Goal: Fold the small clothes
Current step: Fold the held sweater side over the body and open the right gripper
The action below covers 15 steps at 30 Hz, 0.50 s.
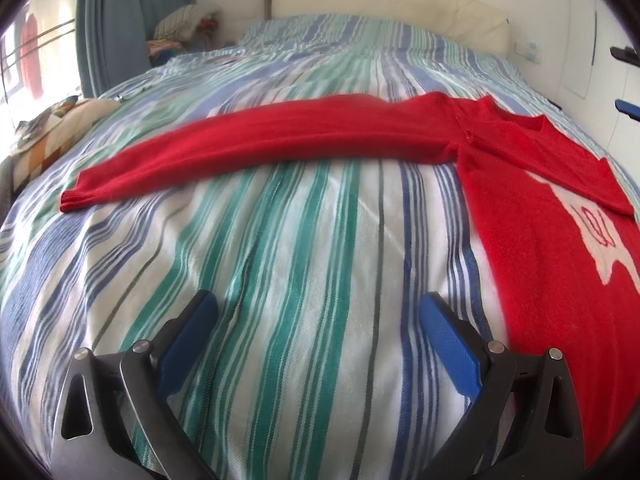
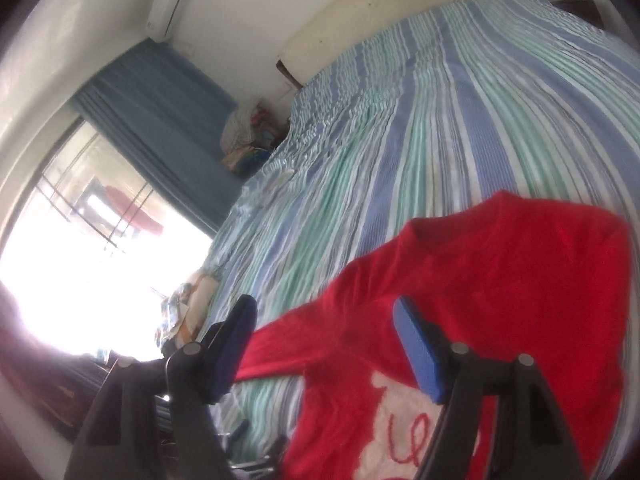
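Observation:
A small red knitted sweater [image 1: 532,216] with a white figure on its front lies flat on the striped bedspread [image 1: 280,260]. Its long sleeve [image 1: 256,140] stretches out to the left, cuff at the far left. My left gripper [image 1: 318,308] is open and empty above bare bedspread, left of the sweater's body and in front of the sleeve. In the right wrist view the sweater [image 2: 500,272] lies under my right gripper [image 2: 326,312], which is open and empty and tilted above its chest and sleeve. The other sleeve looks folded over the body at the right edge.
A cream headboard [image 1: 392,4] stands at the far end of the bed. A blue curtain [image 1: 116,20] and a bright window are on the left. A pile of clothes [image 1: 180,28] sits in the far left corner. A patterned cushion [image 1: 52,128] lies at the bed's left edge.

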Each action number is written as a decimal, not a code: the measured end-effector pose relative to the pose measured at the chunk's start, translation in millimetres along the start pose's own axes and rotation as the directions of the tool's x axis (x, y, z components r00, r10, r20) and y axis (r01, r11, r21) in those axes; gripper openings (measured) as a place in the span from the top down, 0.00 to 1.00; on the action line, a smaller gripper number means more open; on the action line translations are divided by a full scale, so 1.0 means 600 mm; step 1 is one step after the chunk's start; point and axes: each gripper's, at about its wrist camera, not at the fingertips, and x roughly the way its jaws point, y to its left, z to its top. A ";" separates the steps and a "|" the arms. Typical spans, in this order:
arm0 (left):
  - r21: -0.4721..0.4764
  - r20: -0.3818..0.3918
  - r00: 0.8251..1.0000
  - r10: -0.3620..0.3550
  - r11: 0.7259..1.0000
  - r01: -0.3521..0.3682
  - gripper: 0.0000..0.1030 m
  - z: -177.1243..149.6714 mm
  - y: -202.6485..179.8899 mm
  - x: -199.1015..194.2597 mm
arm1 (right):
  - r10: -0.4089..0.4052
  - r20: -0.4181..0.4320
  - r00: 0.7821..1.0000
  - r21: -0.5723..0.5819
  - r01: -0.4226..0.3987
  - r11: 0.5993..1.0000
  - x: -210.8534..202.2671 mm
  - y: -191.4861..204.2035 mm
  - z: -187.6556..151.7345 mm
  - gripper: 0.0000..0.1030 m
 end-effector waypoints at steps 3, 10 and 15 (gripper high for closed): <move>0.000 0.001 1.000 0.000 1.000 0.000 0.02 0.000 0.000 0.000 | -0.166 0.005 0.986 -0.065 0.166 0.984 -0.042 -0.054 -0.010 0.31; 0.000 0.000 1.000 0.001 1.000 -0.001 0.02 0.000 0.000 0.001 | -0.576 0.108 0.810 -0.165 0.586 0.793 -0.164 -0.206 -0.120 0.31; 0.003 -0.001 1.000 0.006 1.000 -0.006 0.02 -0.001 -0.001 0.001 | -0.695 0.151 0.703 -0.042 0.707 0.706 -0.256 -0.318 -0.194 0.28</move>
